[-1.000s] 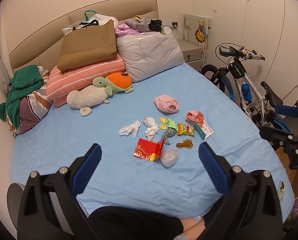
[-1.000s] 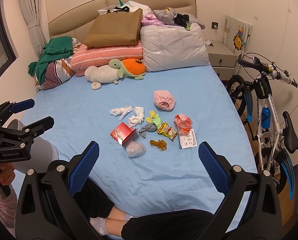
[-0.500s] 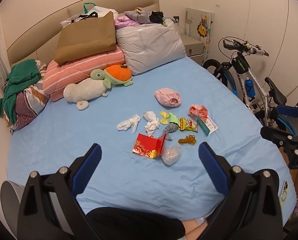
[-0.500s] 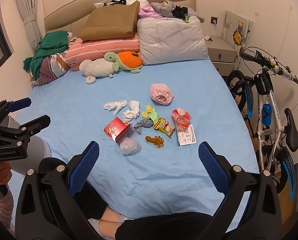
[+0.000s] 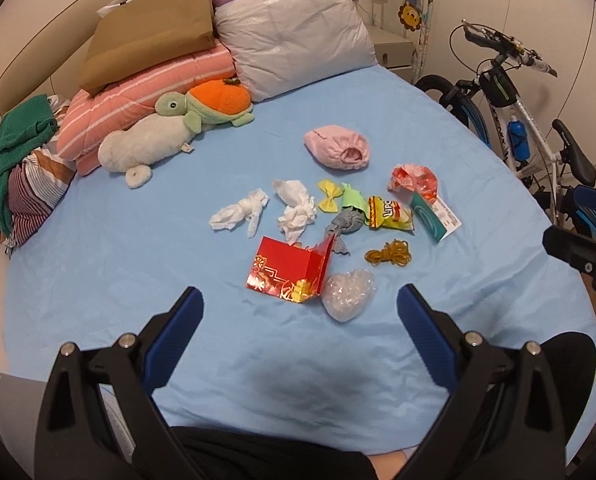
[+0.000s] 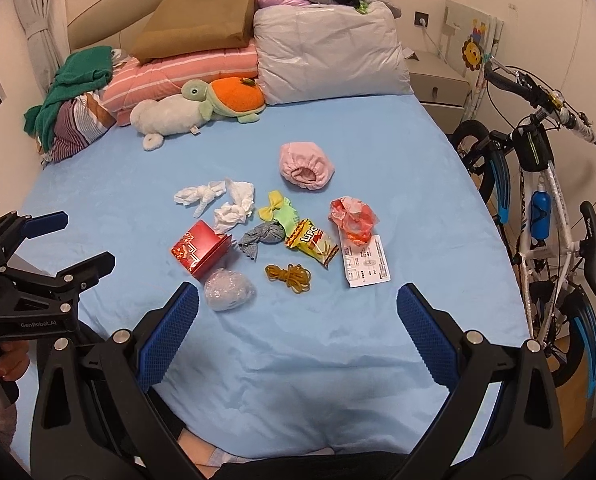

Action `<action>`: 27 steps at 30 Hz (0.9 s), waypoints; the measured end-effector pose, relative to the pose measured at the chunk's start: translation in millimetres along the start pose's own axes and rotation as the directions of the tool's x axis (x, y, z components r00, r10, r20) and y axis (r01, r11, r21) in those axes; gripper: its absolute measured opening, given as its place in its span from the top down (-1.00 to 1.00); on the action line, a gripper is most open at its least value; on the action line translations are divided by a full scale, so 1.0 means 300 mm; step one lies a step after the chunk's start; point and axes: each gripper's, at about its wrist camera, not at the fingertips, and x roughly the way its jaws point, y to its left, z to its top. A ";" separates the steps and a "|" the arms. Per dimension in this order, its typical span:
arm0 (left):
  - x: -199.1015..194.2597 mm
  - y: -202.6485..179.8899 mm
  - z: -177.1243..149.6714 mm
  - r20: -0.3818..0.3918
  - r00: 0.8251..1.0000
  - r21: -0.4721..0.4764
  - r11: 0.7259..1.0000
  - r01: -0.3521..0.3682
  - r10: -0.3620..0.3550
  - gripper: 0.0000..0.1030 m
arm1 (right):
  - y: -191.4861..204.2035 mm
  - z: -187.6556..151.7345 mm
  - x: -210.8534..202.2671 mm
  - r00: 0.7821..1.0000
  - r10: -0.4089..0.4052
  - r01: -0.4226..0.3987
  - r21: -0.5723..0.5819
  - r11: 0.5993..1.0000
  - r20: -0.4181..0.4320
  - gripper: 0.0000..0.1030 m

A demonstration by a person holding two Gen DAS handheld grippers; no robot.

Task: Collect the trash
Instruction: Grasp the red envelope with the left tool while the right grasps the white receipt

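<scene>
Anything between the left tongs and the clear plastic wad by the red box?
Nothing visible. The left tongs are open, with only bare blue sheet between them and the clear plastic wad. The red box sits right beside the wad, on its left, not in the path.

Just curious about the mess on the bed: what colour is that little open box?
The box is red with gold patterning, clearest in the left wrist view.
</scene>
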 end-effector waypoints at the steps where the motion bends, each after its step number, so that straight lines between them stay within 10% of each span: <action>1: 0.038 -0.001 -0.003 -0.010 1.000 -0.001 1.000 -0.003 0.003 -0.89 | -0.009 0.000 0.024 1.000 -0.004 0.004 0.002 1.000 -0.003 -0.86; 21: 0.594 0.015 0.004 -0.175 0.984 -0.024 0.999 -0.025 0.021 -0.89 | -0.133 -0.010 0.584 0.984 -0.134 0.132 -0.023 0.991 -0.115 -0.66; 27: 0.720 0.016 0.006 -0.199 0.979 0.007 0.999 -0.040 0.041 -0.82 | -0.189 -0.027 0.743 0.973 -0.159 0.159 -0.018 0.987 -0.169 -0.22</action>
